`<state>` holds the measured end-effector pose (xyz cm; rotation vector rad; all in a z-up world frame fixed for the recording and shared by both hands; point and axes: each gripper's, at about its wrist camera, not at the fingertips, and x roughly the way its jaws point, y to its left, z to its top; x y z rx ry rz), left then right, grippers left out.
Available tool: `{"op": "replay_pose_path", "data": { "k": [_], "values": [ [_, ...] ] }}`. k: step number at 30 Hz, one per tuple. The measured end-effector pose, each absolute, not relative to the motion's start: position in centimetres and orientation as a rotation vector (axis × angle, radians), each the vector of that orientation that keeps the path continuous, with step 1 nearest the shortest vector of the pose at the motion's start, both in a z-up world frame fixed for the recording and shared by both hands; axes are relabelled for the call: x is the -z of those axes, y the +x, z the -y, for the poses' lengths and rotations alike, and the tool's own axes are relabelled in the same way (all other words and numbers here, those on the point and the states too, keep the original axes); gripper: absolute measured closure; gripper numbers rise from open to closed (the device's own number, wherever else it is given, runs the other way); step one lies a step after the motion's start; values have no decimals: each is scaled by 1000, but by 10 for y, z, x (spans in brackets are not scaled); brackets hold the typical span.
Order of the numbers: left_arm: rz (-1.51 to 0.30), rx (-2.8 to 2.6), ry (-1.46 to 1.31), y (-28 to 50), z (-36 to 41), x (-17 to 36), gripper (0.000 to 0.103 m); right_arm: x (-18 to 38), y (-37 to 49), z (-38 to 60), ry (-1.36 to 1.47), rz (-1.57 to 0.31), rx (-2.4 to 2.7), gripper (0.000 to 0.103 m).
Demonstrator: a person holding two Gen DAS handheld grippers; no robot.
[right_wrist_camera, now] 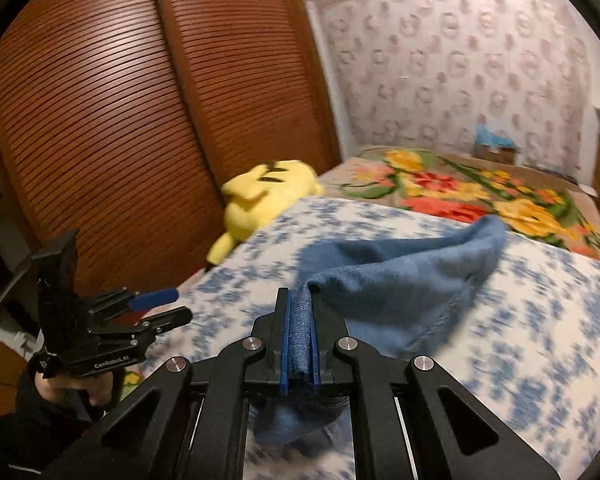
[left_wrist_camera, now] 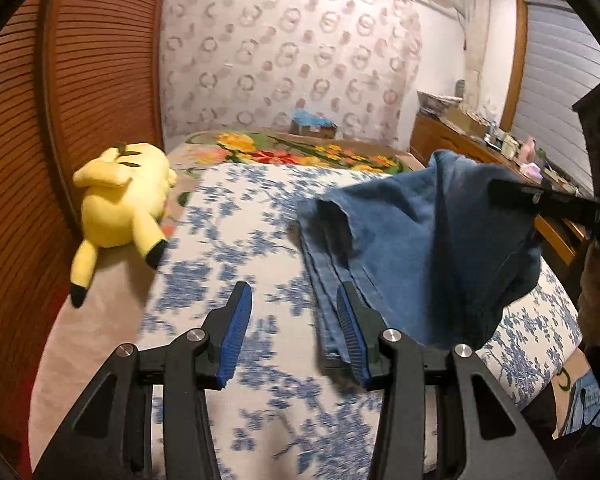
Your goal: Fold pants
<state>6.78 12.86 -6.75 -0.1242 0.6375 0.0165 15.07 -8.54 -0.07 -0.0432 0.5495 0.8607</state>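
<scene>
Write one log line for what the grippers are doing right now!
task: fold pants | right gripper: shut on pants, lifting one end | left gripper: open, empty, above bed

Your pants [left_wrist_camera: 412,248] lie on the right part of the bedspread [left_wrist_camera: 228,240], one end lifted off it and clamped between the fingers of your right gripper [right_wrist_camera: 299,340]. Your left gripper [left_wrist_camera: 294,332] hovers over the bedspread just left of the pants' near edge, jaws apart, with nothing between them. The plush toy [left_wrist_camera: 120,204] lies at the bed's left side against the wardrobe doors [right_wrist_camera: 140,120]. Behind the bedspread lies a blanket [right_wrist_camera: 480,196], and a box [left_wrist_camera: 314,126] sits beyond it by the wall. A dresser [left_wrist_camera: 480,152] stands to the bed's right.
</scene>
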Motion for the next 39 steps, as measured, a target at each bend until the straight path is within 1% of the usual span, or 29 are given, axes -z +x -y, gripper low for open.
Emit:
{"op": "replay_pose_path", "data": {
  "k": [4, 9, 13, 17, 21, 22, 24, 29, 34, 39],
  "values": [
    [-628, -51, -140, 59, -144, 65, 57, 10, 142, 52, -77, -575, -943, 95],
    [-622, -81, -155, 53, -159, 64, 58, 33, 131, 22, -113, -658, -1058, 95],
    [-619, -94, -166, 52, -167, 64, 58, 63, 123, 5, -141, -766, -1123, 96],
    [-617, -96, -167, 51, -167, 63, 58, 72, 127, 6, -141, -790, -1097, 95],
    [-618, -86, -159, 52, -164, 61, 57, 51, 125, 19, -116, -745, -1083, 87],
    [-617, -82, -158, 52, -162, 61, 58, 46, 121, 24, -127, -730, -1065, 80],
    [-618, -74, -153, 53, -158, 59, 58, 37, 115, 30, -146, -699, -1038, 75],
    [-625, -48, -133, 60, -141, 58, 58, 33, 103, 39, -174, -633, -955, 72],
    [-639, -11, -102, 72, -123, 57, 57, 40, 114, 47, -204, -609, -847, 64],
    [-666, 16, -73, 93, -111, 64, 57, 44, 137, 56, -204, -642, -776, 59]
  ]
}}
